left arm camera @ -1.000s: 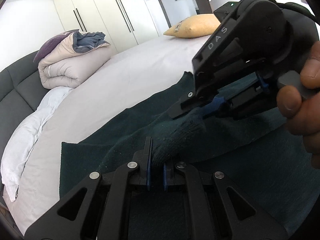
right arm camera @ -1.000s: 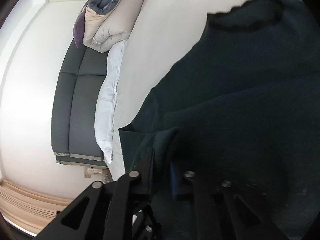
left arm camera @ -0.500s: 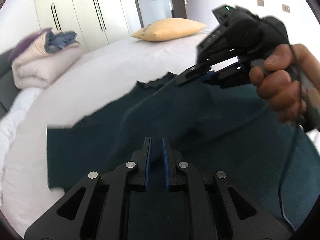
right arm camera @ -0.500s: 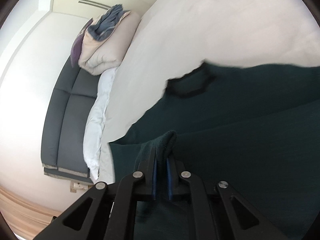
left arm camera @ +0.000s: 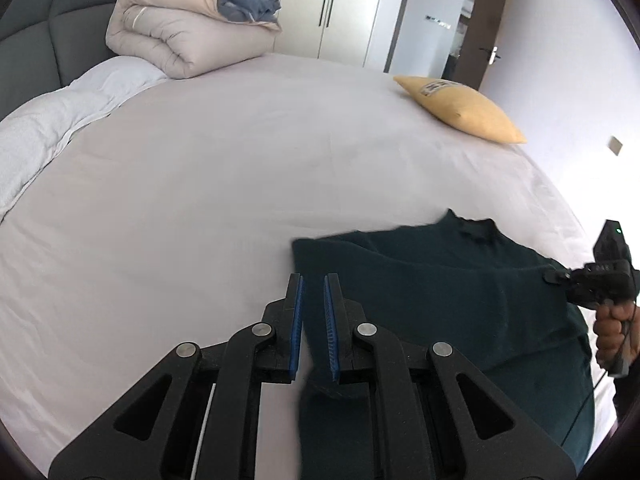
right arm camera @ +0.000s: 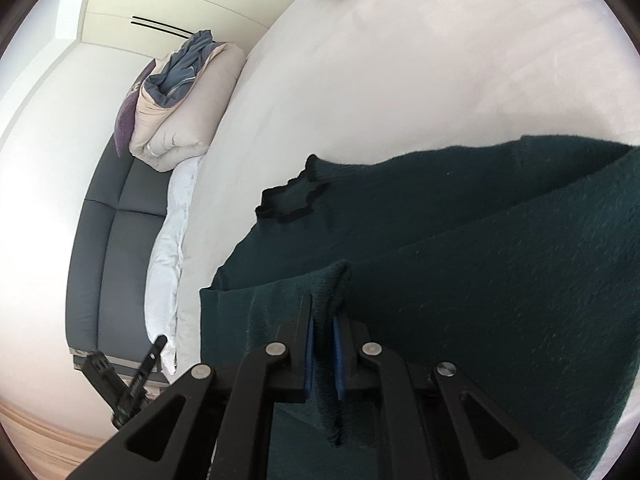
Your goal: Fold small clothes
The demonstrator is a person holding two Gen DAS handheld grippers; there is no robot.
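A dark green sweater (left arm camera: 440,300) lies spread on the pale bed sheet (left arm camera: 240,180), its collar (right arm camera: 292,200) toward the headboard. My right gripper (right arm camera: 322,308) is shut on a bunched cuff of the sweater's sleeve (right arm camera: 332,280), held over the body of the sweater. In the left wrist view that gripper (left arm camera: 554,278) shows at the right edge, gripped by a hand (left arm camera: 616,332). My left gripper (left arm camera: 313,284) hovers above the sweater's left edge. Its blue pads (left arm camera: 297,320) stand a narrow slit apart with nothing between them.
A rolled beige duvet (left arm camera: 180,28) and a white quilt (left arm camera: 40,136) lie by the grey headboard (left arm camera: 36,40). A yellow pillow (left arm camera: 460,108) rests at the far right of the bed. White wardrobes (left arm camera: 340,0) and a door stand behind. Wooden floor (right arm camera: 48,440) lies beside the bed.
My left gripper let go of the sleeve cuff, rose and swung away to the left. The right gripper kept its cuff and drew it across the sweater.
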